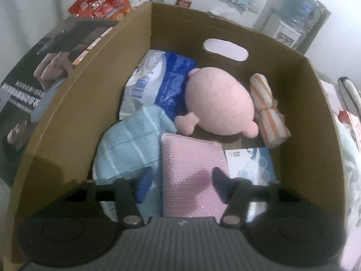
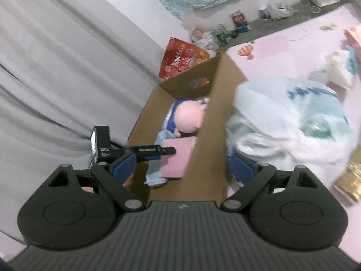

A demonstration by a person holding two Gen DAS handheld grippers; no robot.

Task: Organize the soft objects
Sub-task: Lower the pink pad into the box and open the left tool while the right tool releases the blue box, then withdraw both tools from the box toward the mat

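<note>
An open cardboard box (image 1: 74, 113) holds a pink plush toy (image 1: 218, 103), a light blue towel (image 1: 128, 144), a pink textured pad (image 1: 191, 164), an orange-striped rolled cloth (image 1: 266, 113) and a blue-and-white soft pack (image 1: 162, 83). My left gripper (image 1: 182, 180) points down into the box, open, its fingers on either side of the pink pad, which lies flat. My right gripper (image 2: 183, 169) is open and empty beside the box (image 2: 212, 135). A white and teal plastic bag (image 2: 286, 122) lies on the pink mat, just past its right finger.
A red snack bag (image 2: 182, 58) leans behind the box, near a grey curtain (image 2: 56, 67). The pink play mat (image 2: 293, 49) carries a white pack (image 2: 338, 70) and a gold box (image 2: 349, 180). The box's far wall has a handle cutout (image 1: 225, 49).
</note>
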